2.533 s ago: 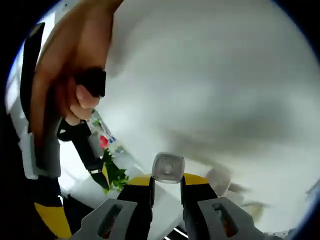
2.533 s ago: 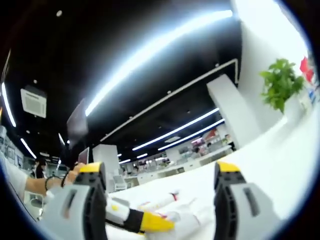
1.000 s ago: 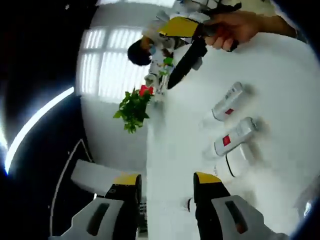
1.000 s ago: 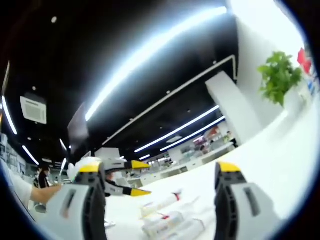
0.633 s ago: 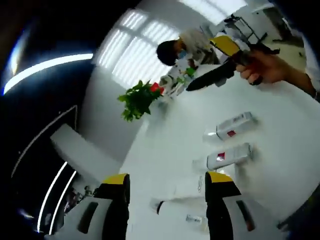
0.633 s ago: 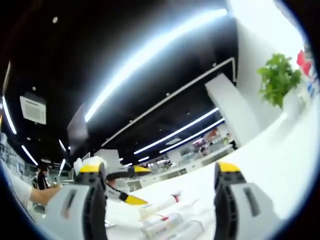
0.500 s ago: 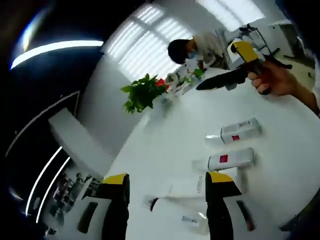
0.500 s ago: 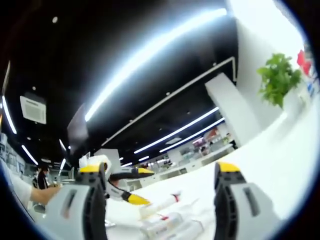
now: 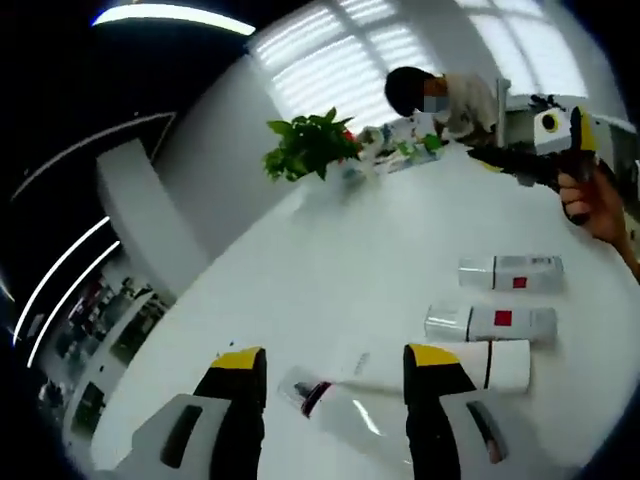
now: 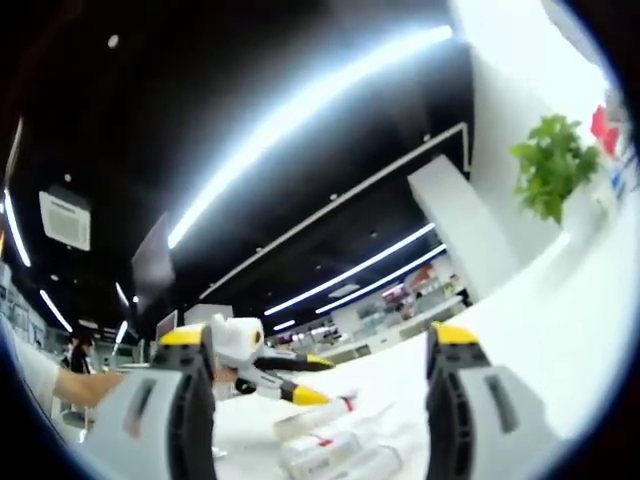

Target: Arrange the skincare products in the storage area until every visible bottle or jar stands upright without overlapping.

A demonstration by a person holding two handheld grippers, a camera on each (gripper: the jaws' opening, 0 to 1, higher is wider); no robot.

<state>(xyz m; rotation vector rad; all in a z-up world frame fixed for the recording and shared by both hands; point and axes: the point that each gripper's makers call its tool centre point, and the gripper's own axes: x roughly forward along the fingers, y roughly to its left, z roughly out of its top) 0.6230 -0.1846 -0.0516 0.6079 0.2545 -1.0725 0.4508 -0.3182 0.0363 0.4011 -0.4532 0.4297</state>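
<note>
Left gripper view: the left tool (image 9: 335, 365) hangs above the white counter (image 9: 330, 260) with its two yellow-tipped jaws spread apart and nothing between them. Just past the jaws four skincare products lie on their sides. Nearest is a clear tube (image 9: 345, 405) with a dark cap, its length running between the jaws. Beside it lies a white tube (image 9: 450, 365) with a dark band near one end, partly covered by the right-hand jaw. Next comes a bottle with a red square label (image 9: 492, 322), and then, a little apart, a second red-label bottle (image 9: 511, 272); these two lie roughly parallel. None of the four stands upright. At the far edge of the counter a green potted plant (image 9: 310, 145) stands near a cluster of small items too small to make out, and a person (image 9: 440, 100) is behind them. At the right of this view the right tool (image 9: 530, 160) is held in a hand (image 9: 595, 200) over the counter, well apart from the products.

In the right gripper view the right tool (image 10: 310, 420) has its jaws wide apart and empty. Between them, low down, several of the lying products (image 10: 330, 440) show on the counter, blurred. The left tool (image 10: 275, 375) comes in from the left, poised just above them, held by a hand (image 10: 85, 385). The plant (image 10: 550, 165) sits at the upper right.
</note>
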